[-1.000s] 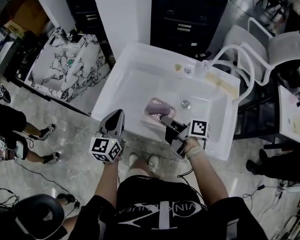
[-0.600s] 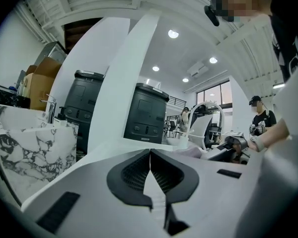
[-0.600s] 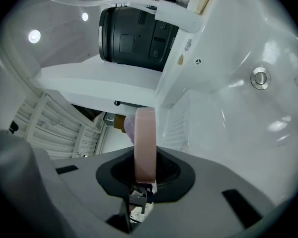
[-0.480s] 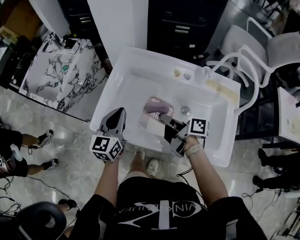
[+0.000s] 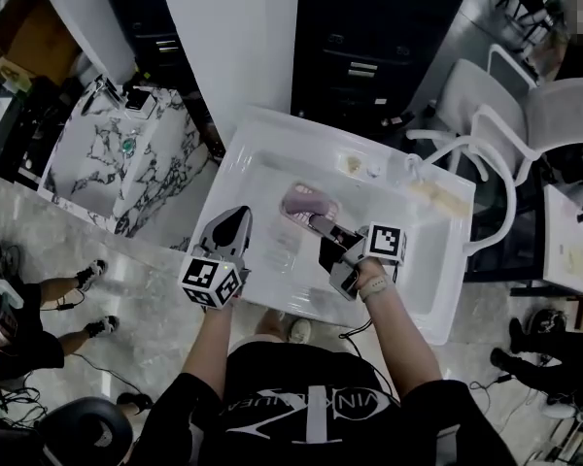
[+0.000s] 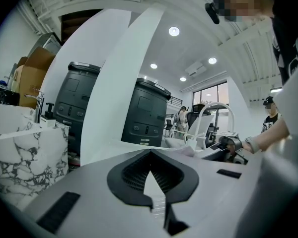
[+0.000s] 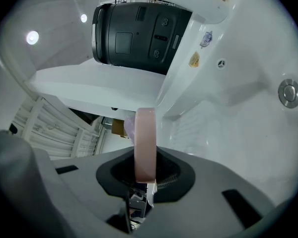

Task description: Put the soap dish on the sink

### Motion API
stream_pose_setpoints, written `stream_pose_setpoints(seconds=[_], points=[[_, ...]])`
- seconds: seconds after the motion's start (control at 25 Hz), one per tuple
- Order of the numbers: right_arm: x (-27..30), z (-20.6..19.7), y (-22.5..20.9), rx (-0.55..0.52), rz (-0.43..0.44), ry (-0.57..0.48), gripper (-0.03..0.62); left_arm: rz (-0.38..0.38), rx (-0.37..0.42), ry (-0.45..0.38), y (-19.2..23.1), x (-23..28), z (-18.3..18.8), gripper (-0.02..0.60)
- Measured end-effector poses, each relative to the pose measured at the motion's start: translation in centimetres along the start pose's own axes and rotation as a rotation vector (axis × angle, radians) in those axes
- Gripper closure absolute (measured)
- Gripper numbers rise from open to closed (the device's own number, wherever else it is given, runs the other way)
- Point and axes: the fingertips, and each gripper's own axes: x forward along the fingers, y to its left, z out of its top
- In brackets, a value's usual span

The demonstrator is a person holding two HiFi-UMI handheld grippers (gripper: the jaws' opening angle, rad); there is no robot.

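Observation:
The pink soap dish [image 5: 306,202] hangs over the basin of the white sink [image 5: 256,127], tilted on its edge. My right gripper [image 5: 318,223] is shut on its near rim. In the right gripper view the soap dish [image 7: 145,143] stands edge-on between the pads of the right gripper [image 7: 144,178], with the basin wall [image 7: 238,133] and the drain [image 7: 289,92] beyond. My left gripper [image 5: 237,219] hovers over the sink's left front part, its jaws together with nothing in them. The left gripper [image 6: 150,182] points level across the sink, and the right hand [image 6: 233,144] shows at the right.
A marble-patterned washstand [image 5: 117,153] stands left of the sink, dark cabinets [image 5: 369,47] behind it, white chairs [image 5: 525,115] to the right. The faucet [image 5: 415,166] sits at the sink's back right. A person's feet [image 5: 89,277] are on the floor at the left.
Both grippers have moved forward over the sink, and the dish has gone deeper over the basin. The right gripper has kept its hold on the dish.

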Motion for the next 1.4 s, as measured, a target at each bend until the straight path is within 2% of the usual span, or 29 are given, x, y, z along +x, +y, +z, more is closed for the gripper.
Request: stream_pose_setpoints(seconds=[0.12,0.28,0.44,0.68,1.08,1.4], points=[[1.3,1.2,0.3,-0.024,0.005,0.001,0.530,-0.013,-0.003,0.007,0.8,1.2,0.1,0.567],[2.3,2.4,0.0,-0.002,-0.065,-0.006,0.530,-0.031,-0.015,0.018,1.6,2.9,0.2,0.566],[4.0,3.7,-0.6,0.030,-0.038,-0.001,0.530,-0.042,-0.026,0.037,2.5,4.5,0.3,0.567],[6.3,5.8,-0.3,-0.003,-0.026,0.000,0.530,-0.063,-0.048,0.087,3.5,6.9,-0.4,0.567],[9.7,7.6,-1.2,0.009,-0.063,0.015,0.530,-0.103,-0.070,0.140,4.6,10.1,-2.1,0.568],[11.9,9.3,-2.9,0.048,-0.059,0.015,0.530,-0.128,-0.086,0.227,4.5,12.5,-4.1,0.568]])
